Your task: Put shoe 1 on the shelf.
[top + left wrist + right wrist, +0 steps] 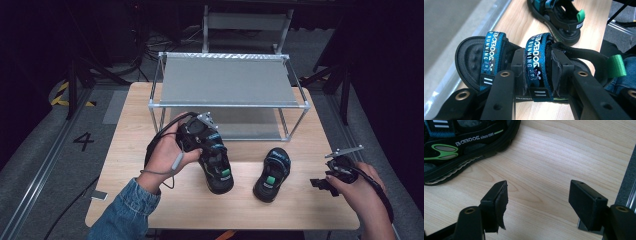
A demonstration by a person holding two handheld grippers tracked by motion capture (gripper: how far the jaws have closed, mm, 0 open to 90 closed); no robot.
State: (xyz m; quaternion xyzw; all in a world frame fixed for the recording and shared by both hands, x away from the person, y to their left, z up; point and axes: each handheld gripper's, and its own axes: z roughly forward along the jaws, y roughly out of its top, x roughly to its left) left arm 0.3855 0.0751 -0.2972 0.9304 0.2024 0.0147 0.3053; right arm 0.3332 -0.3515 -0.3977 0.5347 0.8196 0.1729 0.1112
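Nearest the camera, the left gripper (537, 82) has its fingers (501, 97) closed on the blue strap of the left sandal (216, 167), at the middle of the surface (300, 200). At 3 o'clock lies the second sandal (272, 175). Farther at 3 o'clock, the right gripper (537, 205) hovers with fingers wide apart, holding nothing.

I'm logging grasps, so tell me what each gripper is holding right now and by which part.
The left gripper clamps the near sandal by its blue middle strap. The right gripper is open, holding nothing.
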